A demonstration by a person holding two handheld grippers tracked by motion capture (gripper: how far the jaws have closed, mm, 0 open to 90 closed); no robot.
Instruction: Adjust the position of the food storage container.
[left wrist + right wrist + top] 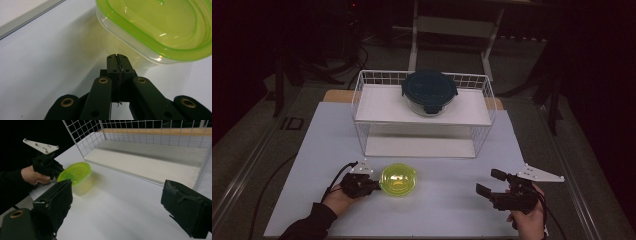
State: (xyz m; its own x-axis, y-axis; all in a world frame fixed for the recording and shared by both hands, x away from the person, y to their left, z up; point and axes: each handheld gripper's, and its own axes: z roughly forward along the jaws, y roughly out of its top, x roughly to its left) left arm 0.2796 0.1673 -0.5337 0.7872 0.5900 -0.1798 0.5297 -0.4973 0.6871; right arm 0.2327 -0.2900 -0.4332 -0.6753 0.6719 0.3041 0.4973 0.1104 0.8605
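A clear plastic container with a lime-green lid (pixel 398 179) sits on the white table (pixel 452 210) at the front left. My left gripper (pixel 376 186) is at its left side, shut with nothing between the jaws. In the left gripper view the closed tips (pixel 117 57) sit right at the container's clear wall (pixel 130 43), below the green rim; I cannot tell whether they touch. My right gripper (pixel 487 181) hovers open at the front right, well apart from the container. In the right gripper view its gripper (pixel 120 202) stands wide open over bare table, with the container (pixel 75 173) farther off.
A white wire rack (pixel 360 100) stands at the middle back of the table. A round glass container with a dark blue lid (pixel 429 90) rests on its top shelf. The lower shelf board (pixel 150 167) is bare. The surroundings are dark floor.
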